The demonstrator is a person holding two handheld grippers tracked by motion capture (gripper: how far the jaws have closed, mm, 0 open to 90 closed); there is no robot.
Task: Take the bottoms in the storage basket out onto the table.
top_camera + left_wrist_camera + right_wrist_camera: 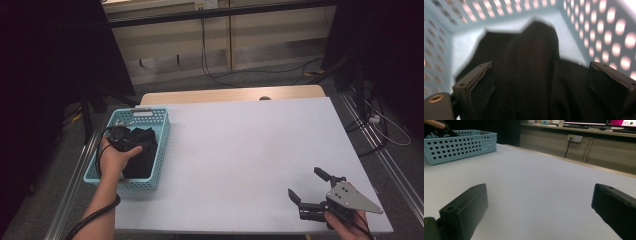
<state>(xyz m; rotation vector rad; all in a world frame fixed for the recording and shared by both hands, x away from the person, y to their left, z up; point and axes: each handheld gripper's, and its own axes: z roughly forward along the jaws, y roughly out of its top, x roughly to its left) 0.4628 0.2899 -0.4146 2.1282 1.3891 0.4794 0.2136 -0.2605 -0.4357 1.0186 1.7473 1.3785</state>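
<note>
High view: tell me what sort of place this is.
Probably a lab or office workroom set up for recording. A white table stands on grey carpet, cables run along wooden wall cabinets, and the right gripper view shows wall sockets and monitors.

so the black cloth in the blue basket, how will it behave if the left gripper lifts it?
Probably floppy: the black cloth lies in soft folds, slumped on the floor of the blue basket. Likely light, so it should drape from the left gripper, whose jaws stand open over it. It could snag on the basket's perforated walls.
</note>
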